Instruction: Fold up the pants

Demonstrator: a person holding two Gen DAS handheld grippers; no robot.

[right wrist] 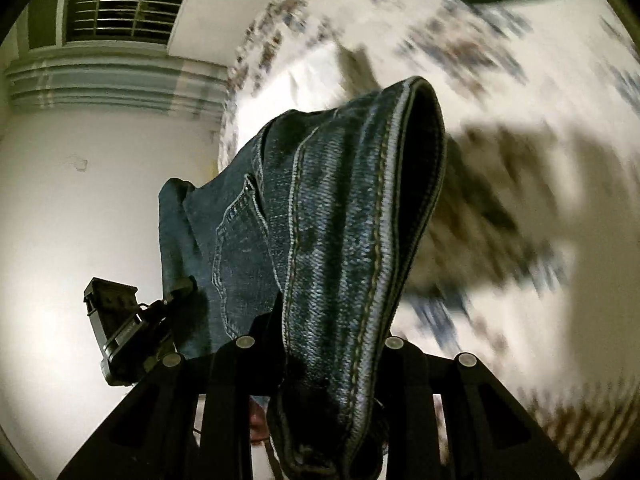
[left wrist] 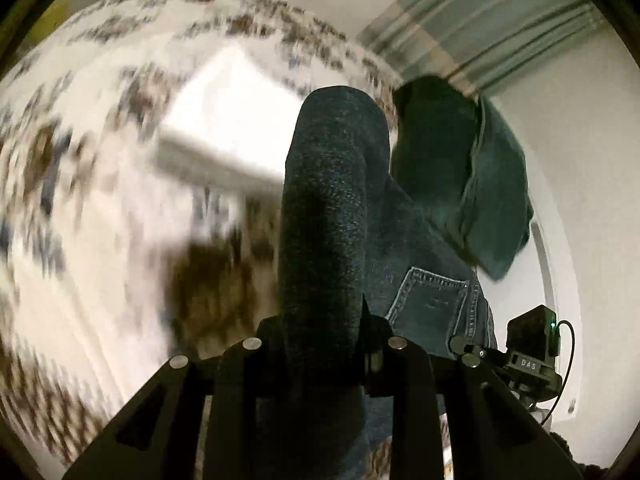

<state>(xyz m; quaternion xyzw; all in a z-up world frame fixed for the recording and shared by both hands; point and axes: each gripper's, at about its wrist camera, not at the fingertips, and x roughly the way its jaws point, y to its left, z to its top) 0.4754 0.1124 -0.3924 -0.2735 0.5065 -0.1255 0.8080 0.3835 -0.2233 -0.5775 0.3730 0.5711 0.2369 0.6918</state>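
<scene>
left gripper (left wrist: 324, 344): clamped on a thick roll of the jeans (left wrist: 424, 216) — dark denim bunched between the jaws, running up and away from the camera.
right gripper (right wrist: 320, 360): closed on the stitched waistband (right wrist: 384, 184), which loops up in front of the lens.
jeans position: lifted off the patterned bedspread (left wrist: 100, 120), hanging between the two grippers; back pocket (left wrist: 432, 304) visible on the right of the left view, and again left of centre in the right view.
why held so: likely a two-point hold at the waist end to let the legs hang and line up before laying flat — judgement, not seen.
task stage: looks early; no fold visible yet.
hidden: legs and hems out of frame; fingertips covered by cloth in both views, so exact bite depth unknown.
hard to read: bedspread heavily motion-blurred; white patch on it in the left view can't be identified.
background: white wall (right wrist: 80, 200), window (right wrist: 124, 8) far left in the right view.
</scene>
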